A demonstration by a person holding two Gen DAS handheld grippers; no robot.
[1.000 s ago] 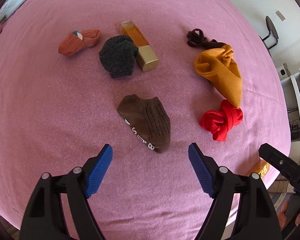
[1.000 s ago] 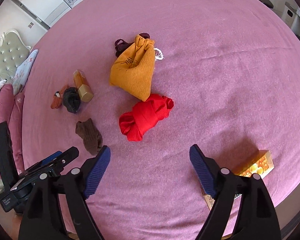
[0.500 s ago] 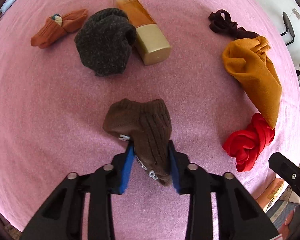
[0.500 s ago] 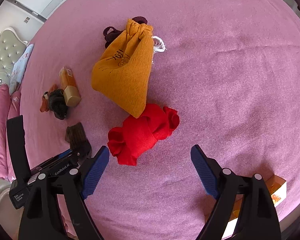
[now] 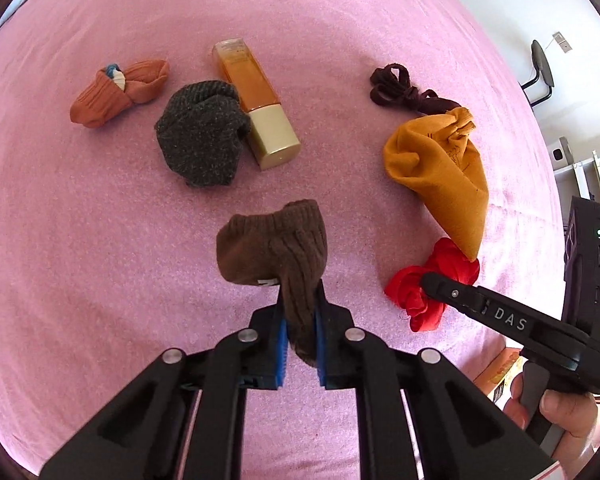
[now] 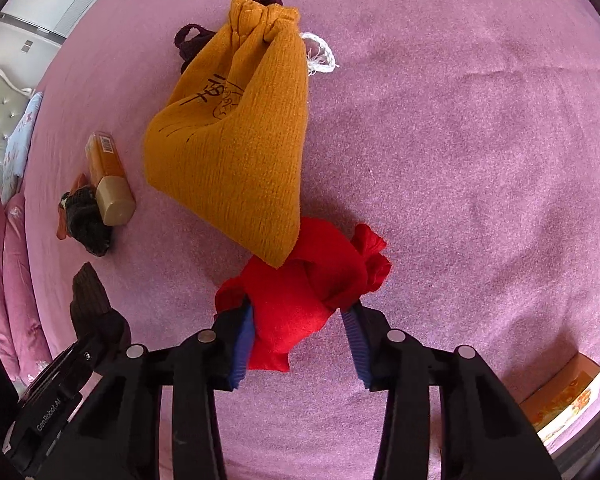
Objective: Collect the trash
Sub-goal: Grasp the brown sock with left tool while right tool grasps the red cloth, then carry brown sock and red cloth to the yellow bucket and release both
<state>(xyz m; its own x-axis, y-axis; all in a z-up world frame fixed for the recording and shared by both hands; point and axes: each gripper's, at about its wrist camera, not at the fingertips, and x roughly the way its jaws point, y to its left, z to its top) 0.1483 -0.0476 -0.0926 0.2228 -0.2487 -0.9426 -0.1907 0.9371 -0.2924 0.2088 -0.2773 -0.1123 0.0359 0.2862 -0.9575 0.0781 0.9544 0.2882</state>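
Note:
On the pink bed cover [image 5: 80,248], my left gripper [image 5: 300,310] is shut on one end of a brown ribbed sock [image 5: 276,240]; the rest of the sock sticks out ahead of the fingers. The same brown sock [image 6: 88,292] shows at the left edge of the right wrist view. My right gripper [image 6: 300,314] stands over a bunched red cloth [image 6: 296,280]. Its jaws are closing, with the cloth between them and the blue pads [image 6: 242,340] against its sides. A mustard drawstring pouch [image 6: 236,152] lies with one corner on the red cloth.
Beyond the brown sock lie a dark grey sock [image 5: 200,136], an amber bottle with a gold cap [image 5: 256,100], an orange sock [image 5: 116,92] and a maroon cord [image 5: 396,88]. An orange box [image 6: 564,400] sits near the bed edge. Pink pillows [image 6: 4,280] line the left.
My left jaws closed on the brown sock and raised its end. The right gripper came down over the red cloth and its jaws narrowed around it.

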